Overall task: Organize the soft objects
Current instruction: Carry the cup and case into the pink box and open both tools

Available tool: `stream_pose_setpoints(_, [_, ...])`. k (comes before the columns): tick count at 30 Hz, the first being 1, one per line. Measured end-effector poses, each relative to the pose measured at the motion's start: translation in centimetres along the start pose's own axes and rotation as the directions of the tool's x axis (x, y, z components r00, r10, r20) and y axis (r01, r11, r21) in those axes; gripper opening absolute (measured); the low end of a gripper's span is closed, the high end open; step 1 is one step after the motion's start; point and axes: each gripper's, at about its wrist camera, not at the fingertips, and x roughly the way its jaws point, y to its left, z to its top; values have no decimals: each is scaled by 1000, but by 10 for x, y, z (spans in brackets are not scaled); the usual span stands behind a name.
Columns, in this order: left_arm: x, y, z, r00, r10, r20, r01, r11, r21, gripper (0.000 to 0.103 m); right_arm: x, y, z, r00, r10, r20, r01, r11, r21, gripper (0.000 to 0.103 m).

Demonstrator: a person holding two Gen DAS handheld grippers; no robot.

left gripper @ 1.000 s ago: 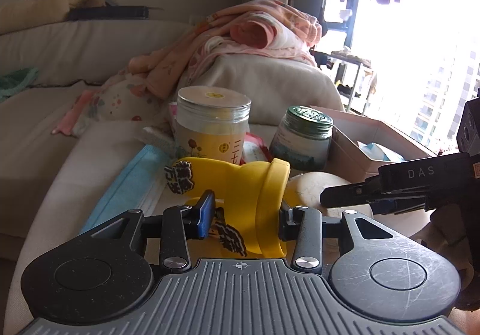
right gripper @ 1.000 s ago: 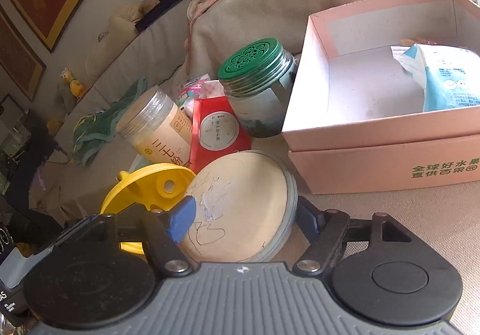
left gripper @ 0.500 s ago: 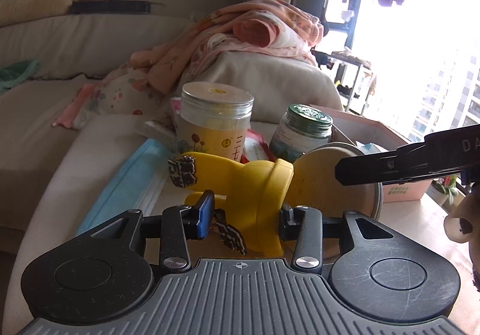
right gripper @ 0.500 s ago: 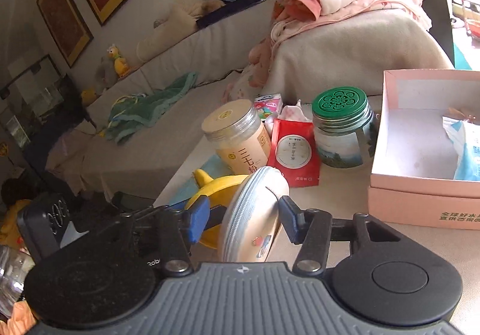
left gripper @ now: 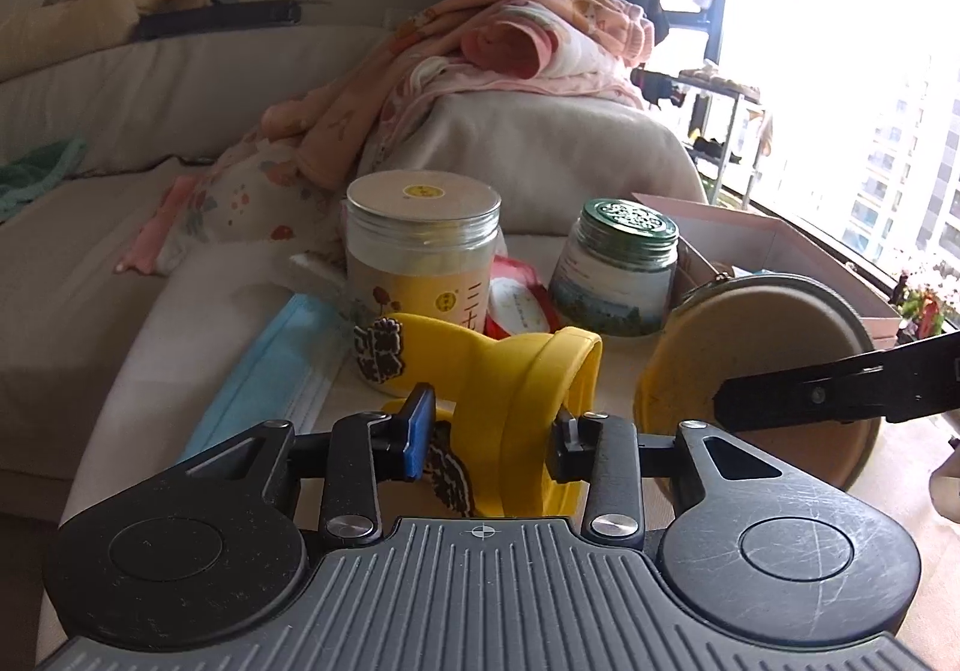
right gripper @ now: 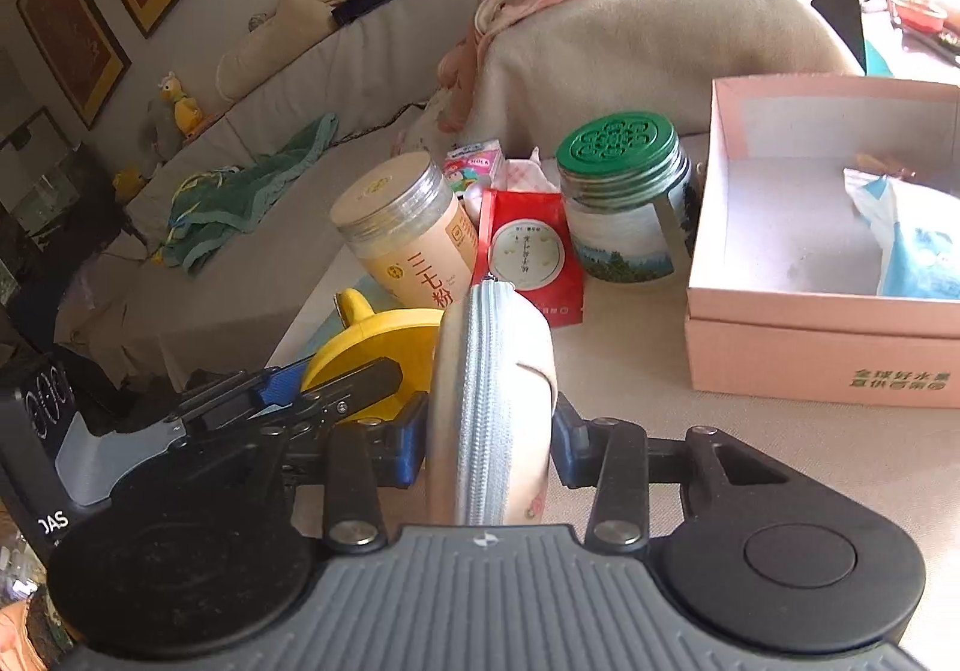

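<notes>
My left gripper (left gripper: 489,437) is shut on a soft yellow rubber toy (left gripper: 516,389) with black patches, held low over the table. My right gripper (right gripper: 489,443) is shut on a round beige zippered pouch (right gripper: 492,407), held upright on edge. In the left wrist view the pouch (left gripper: 762,347) sits just right of the yellow toy, with a right gripper finger (left gripper: 840,392) across it. In the right wrist view the yellow toy (right gripper: 378,347) lies left of the pouch. The open pink box (right gripper: 828,311) holding a blue packet (right gripper: 912,245) stands to the right.
A clear jar with yellow label (left gripper: 423,263), a green-lidded jar (left gripper: 618,266) and a red packet (right gripper: 528,257) stand behind on the table. A blue face mask (left gripper: 264,359) lies at left. A sofa with pink blankets (left gripper: 480,65) is behind.
My right gripper has lifted the beige pouch from lying flat to standing on edge and drawn back from the box. The left gripper still holds the yellow toy, slightly raised.
</notes>
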Motion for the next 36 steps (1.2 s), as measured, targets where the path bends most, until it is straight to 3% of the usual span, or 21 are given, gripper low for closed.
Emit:
stream_pose_setpoints(4, [0,-1,1,1000,12,3,-12,1000,-7,32,-25,-5,-9,998,-53,27,54,998,-45,40])
stream_pose_setpoints(8, [-24,-7,-2,998,12,65,-13,999,30,15,-58,-18,-22,994,-101,48,103,993,-52,40])
stream_pose_setpoints(11, [-47,-25,-7,997,-52,64,44,992,122,14,-92,-27,-31,987,-140,84,145,988,-60,40])
stream_pose_setpoints(15, [-73,-63,-19,993,-110,49,92,955,280,12,-144,-39,-43,967,-202,153,212,976,-52,40])
stream_pose_setpoints(19, [-98,-98,-6,978,-199,66,161,914,372,12,-192,-50,-44,957,-198,214,204,979,-4,40])
stream_pose_setpoints(22, [-116,-123,28,949,-299,101,235,883,406,12,-222,-48,-33,942,-176,285,186,983,-7,40])
stream_pose_setpoints(25, [-121,-145,68,930,-341,135,253,863,437,12,-247,-42,-20,912,-177,370,207,977,-42,40])
stream_pose_setpoints(29, [-100,-169,116,926,-336,170,221,851,477,12,-270,-47,2,870,-202,450,247,968,-43,40])
stream_pose_setpoints(32, [-57,-187,144,940,-299,164,172,832,528,12,-275,-57,15,851,-233,470,276,961,-24,40])
stream_pose_setpoints(34, [-23,-193,154,949,-287,128,171,814,556,13,-270,-66,21,850,-253,462,294,955,-19,40])
stream_pose_setpoints(36, [24,-193,159,953,-301,34,230,792,565,15,-260,-75,25,855,-276,439,317,948,-19,40])
